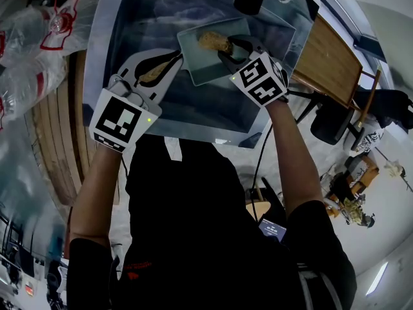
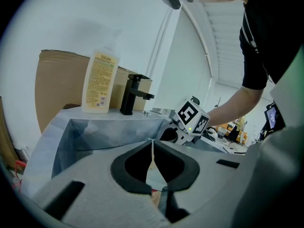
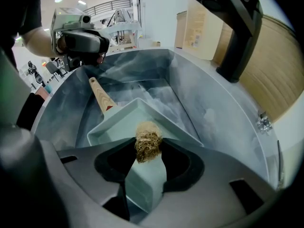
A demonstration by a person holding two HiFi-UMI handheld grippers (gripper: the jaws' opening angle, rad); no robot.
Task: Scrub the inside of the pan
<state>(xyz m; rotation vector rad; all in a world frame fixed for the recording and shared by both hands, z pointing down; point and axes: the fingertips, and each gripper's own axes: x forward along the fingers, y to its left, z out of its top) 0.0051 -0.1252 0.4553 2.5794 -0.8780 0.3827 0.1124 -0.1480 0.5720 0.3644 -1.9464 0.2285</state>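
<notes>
Head view has the pale blue-green pan (image 1: 201, 66) down inside the sink (image 1: 193, 118), w/ its wooden handle (image 1: 153, 73) sticking out toward the person's left. The left gripper (image 1: 174, 60) is clamped on that handle. Left gripper view backs it up, the jaw tips are basically meeting w/ just a sliver of wood showing btwn them. The right gripper (image 3: 148, 141) has its jaws squeezed onto a tan, fibrous scrubber (image 3: 148, 148), and that scrubber sits over the inside of the pan. Prob touching the pan floor but can't say 100%. On the ledge behind the sink there's a black faucet (image 2: 132, 94), a soap bottle (image 2: 99, 82) just beside it, and a cardboard box (image 2: 59, 80) behind both.
</notes>
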